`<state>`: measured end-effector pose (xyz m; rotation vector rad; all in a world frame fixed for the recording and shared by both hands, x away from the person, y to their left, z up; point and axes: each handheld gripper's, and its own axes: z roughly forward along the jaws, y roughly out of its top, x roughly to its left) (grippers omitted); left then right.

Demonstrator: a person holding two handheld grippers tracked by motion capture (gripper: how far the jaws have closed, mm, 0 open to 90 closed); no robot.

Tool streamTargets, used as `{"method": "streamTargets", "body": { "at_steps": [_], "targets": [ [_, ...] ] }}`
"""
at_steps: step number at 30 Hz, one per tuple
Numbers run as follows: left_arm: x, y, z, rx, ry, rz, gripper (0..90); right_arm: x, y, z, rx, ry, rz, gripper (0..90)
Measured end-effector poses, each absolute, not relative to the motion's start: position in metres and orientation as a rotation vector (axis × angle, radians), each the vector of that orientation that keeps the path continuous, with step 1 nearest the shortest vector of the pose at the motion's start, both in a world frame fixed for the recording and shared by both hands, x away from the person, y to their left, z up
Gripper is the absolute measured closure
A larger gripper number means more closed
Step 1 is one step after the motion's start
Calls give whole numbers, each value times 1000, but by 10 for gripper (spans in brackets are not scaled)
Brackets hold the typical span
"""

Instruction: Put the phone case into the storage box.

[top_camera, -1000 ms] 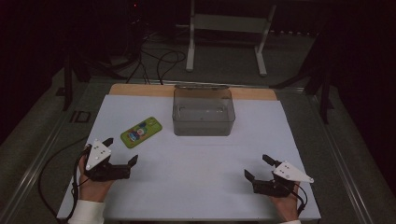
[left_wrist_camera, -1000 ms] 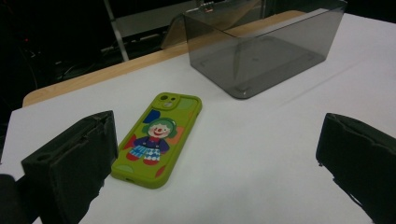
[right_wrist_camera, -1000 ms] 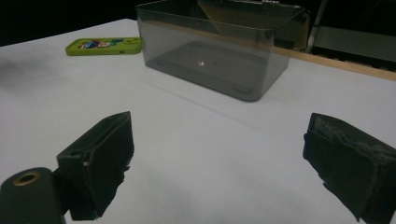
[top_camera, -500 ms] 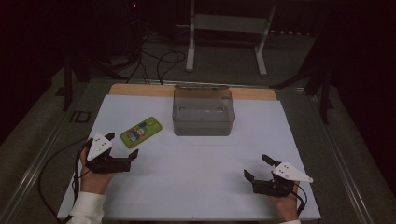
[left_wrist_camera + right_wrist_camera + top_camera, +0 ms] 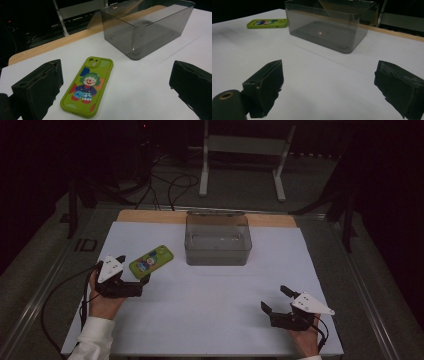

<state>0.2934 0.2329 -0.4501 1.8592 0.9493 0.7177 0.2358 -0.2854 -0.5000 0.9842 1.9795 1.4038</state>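
Observation:
A green phone case with a cartoon clown lies flat on the white table sheet, left of centre. My left gripper is open just in front of it, and the phone's near end lies between the jaws, closer to the left one. A smoky clear plastic box stands open-topped and empty at the table's far middle. Near the front right edge my right gripper is open over bare sheet with nothing between its jaws. The phone lies far off to its left.
A wooden strip runs along the table's far edge. Behind the table are a metal stand and cables on the floor. A black cable trails from the left gripper off the table's left side.
The left hand and gripper have moved forward and slightly right, bringing the open jaws up to the phone's near end. The right gripper has stayed put.

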Motion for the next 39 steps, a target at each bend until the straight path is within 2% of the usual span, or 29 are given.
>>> {"method": "streamTargets", "body": {
  "at_steps": [15, 39],
  "targets": [
    [313, 233, -445, 1863, 940, 748, 0, 236, -286, -500, 999, 1972, 1404, 86],
    [345, 238, -444, 1887, 938, 722, 0, 236, -286, -500, 998, 1972, 1403, 86]
  ]
}}
